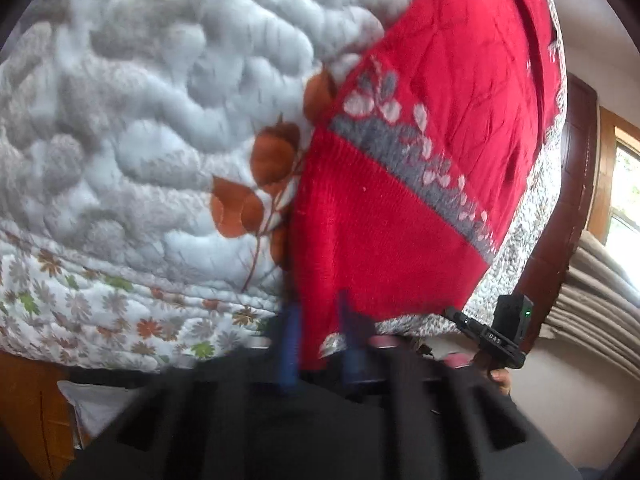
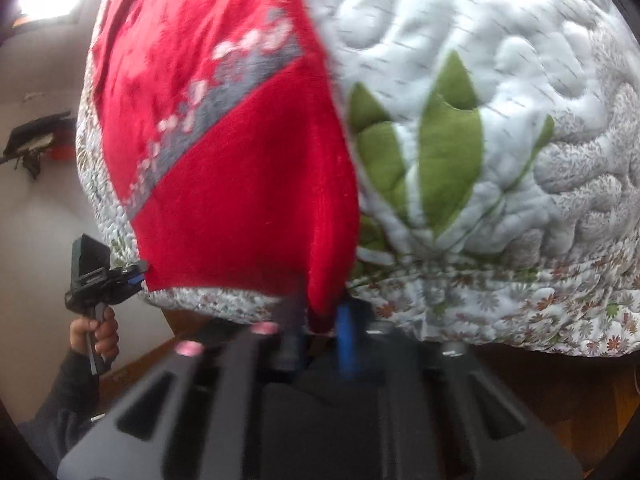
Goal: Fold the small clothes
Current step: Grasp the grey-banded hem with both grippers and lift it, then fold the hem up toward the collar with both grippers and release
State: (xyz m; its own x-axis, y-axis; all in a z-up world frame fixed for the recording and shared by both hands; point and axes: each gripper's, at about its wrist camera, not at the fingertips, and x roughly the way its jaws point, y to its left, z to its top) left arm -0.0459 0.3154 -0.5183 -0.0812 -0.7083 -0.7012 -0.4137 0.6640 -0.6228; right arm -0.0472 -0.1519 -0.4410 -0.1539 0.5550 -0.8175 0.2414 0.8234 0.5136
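A red sweater (image 1: 400,208) with a grey band and pale flower shapes across it lies spread on a quilt (image 1: 152,112) that covers a bed, its ribbed hem at the near edge of the bed. In the left wrist view the sweater fills the right half of the quilt; in the right wrist view the sweater (image 2: 240,160) takes the left half.

The left tool (image 1: 316,344) has its blue fingers (image 1: 290,344) on either side of the hem's near left corner, close together with red cloth between them, though blur hides the exact grip. The right tool (image 2: 320,332) pinches the hem's near right corner, and red cloth hangs down between its fingers (image 2: 346,340).

The quilt (image 2: 500,80) is pale with raised stitching, rust leaves (image 1: 256,184), green leaves (image 2: 440,152) and a border of small flowers. A hand (image 2: 96,332) in a dark sleeve (image 2: 64,396) grips the left tool's handle. Beyond the bed are a wooden headboard (image 1: 568,200), a curtain (image 1: 600,280) and a window (image 1: 626,200).
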